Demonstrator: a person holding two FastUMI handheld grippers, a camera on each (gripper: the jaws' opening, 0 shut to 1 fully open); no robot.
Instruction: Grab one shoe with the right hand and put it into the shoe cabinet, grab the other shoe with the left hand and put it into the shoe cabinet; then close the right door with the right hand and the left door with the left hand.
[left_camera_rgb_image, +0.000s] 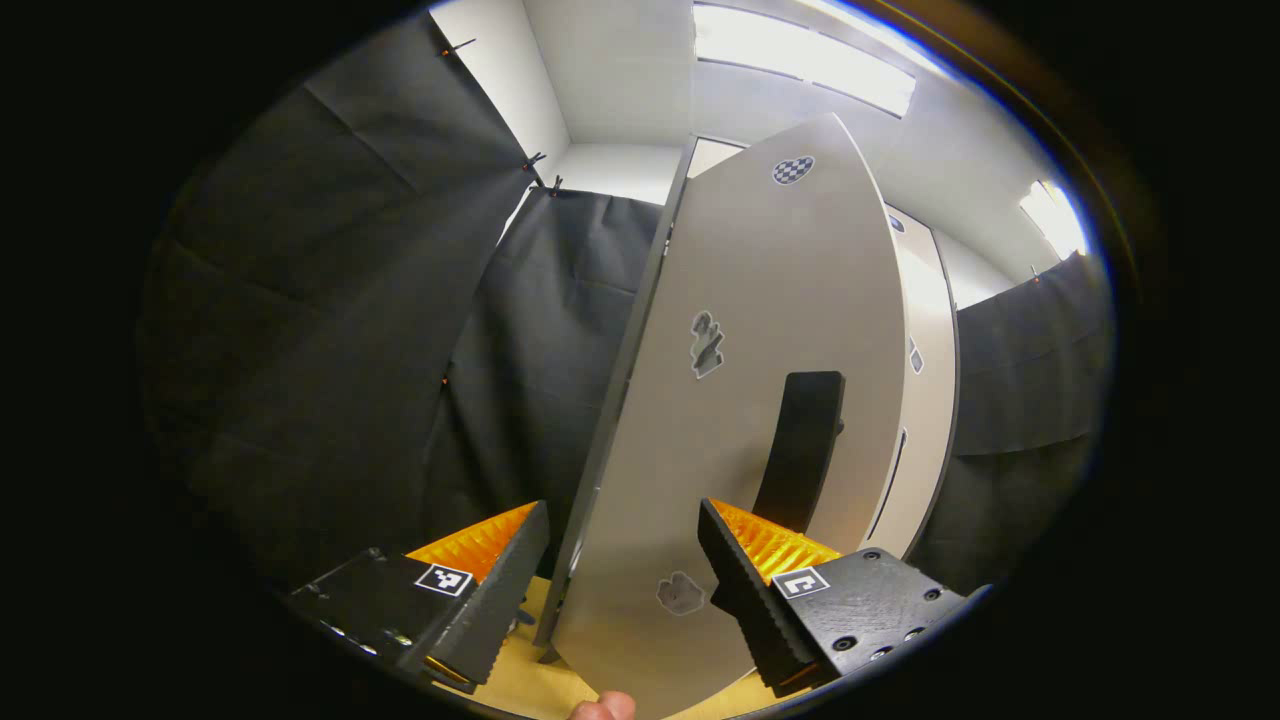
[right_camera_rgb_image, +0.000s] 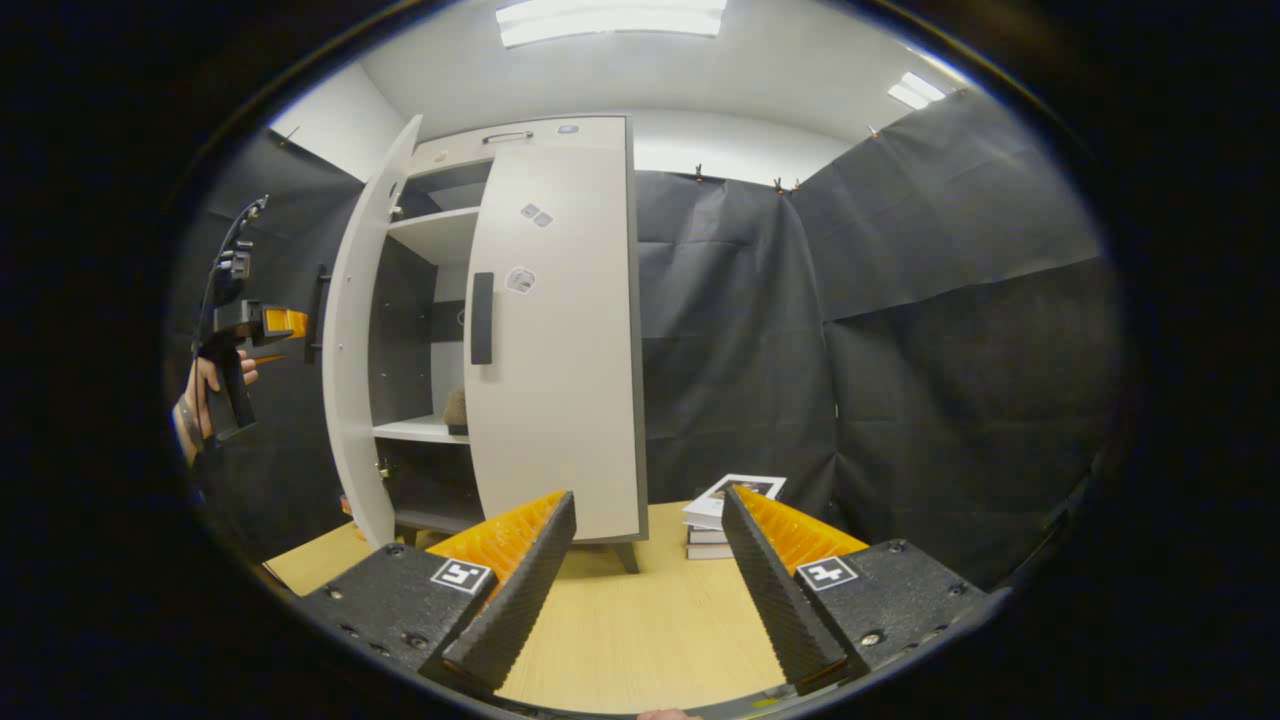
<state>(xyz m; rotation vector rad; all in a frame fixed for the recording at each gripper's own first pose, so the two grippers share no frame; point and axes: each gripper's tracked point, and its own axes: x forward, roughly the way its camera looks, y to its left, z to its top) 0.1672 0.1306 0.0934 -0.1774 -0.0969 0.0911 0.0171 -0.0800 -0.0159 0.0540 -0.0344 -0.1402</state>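
The white shoe cabinet (right_camera_rgb_image: 530, 140) stands on the wooden table. Its right door (right_camera_rgb_image: 560, 380) is shut flat, with a black handle (right_camera_rgb_image: 482, 318). The left door (right_camera_rgb_image: 352, 330) stands swung out. A brownish shoe (right_camera_rgb_image: 455, 410) rests on the middle shelf behind the gap. In the left gripper view the left door (left_camera_rgb_image: 760, 300) and its black handle (left_camera_rgb_image: 800, 450) loom close. My left gripper (left_camera_rgb_image: 625, 580) is open, with the door's lower part between its spread fingers and no pad pressing. A hand holds that left gripper (right_camera_rgb_image: 275, 325) just outside the open door. My right gripper (right_camera_rgb_image: 645, 590) is open over the table, back from the cabinet.
A short stack of books (right_camera_rgb_image: 725, 510) lies on the table (right_camera_rgb_image: 640, 620) right of the cabinet. Black cloth walls close in behind and on both sides. The table's front left corner (right_camera_rgb_image: 300, 565) lies below the open door.
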